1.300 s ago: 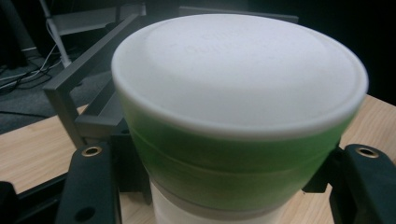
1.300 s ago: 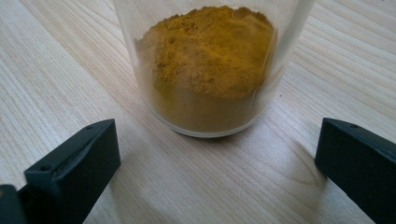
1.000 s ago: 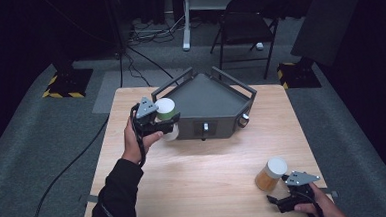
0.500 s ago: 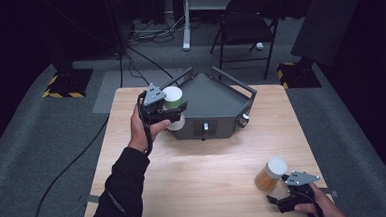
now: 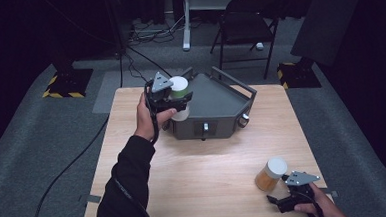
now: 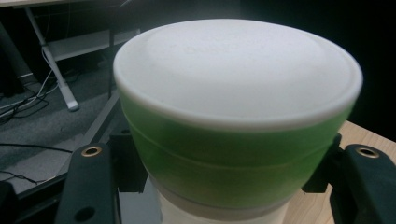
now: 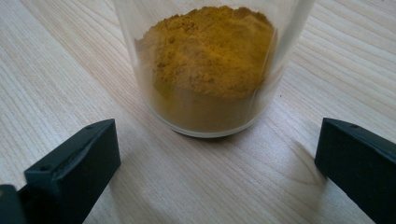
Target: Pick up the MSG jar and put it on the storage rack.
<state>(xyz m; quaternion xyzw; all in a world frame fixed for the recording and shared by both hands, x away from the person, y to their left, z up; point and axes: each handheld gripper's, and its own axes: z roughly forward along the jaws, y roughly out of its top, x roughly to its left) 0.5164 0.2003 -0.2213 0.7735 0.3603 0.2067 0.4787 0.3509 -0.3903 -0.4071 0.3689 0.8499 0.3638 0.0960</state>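
Green jar: the white-lidded green jar (image 5: 179, 88) hangs over the near-left corner of the dark grey metal tray (image 5: 220, 99), probably bound for it.
Left gripper (image 5: 173, 100): jaws clamped on the jar's sides.
Yellow jar: clear jar of yellow powder (image 5: 271, 174) stands on the wooden table (image 5: 209, 162), near-right.
Right gripper (image 5: 290, 196): jaws spread wide, just short of it, grasping nothing.

No readable text, label, brand, number or sign can be made out on any object or surface; no lettering is shown in these views.
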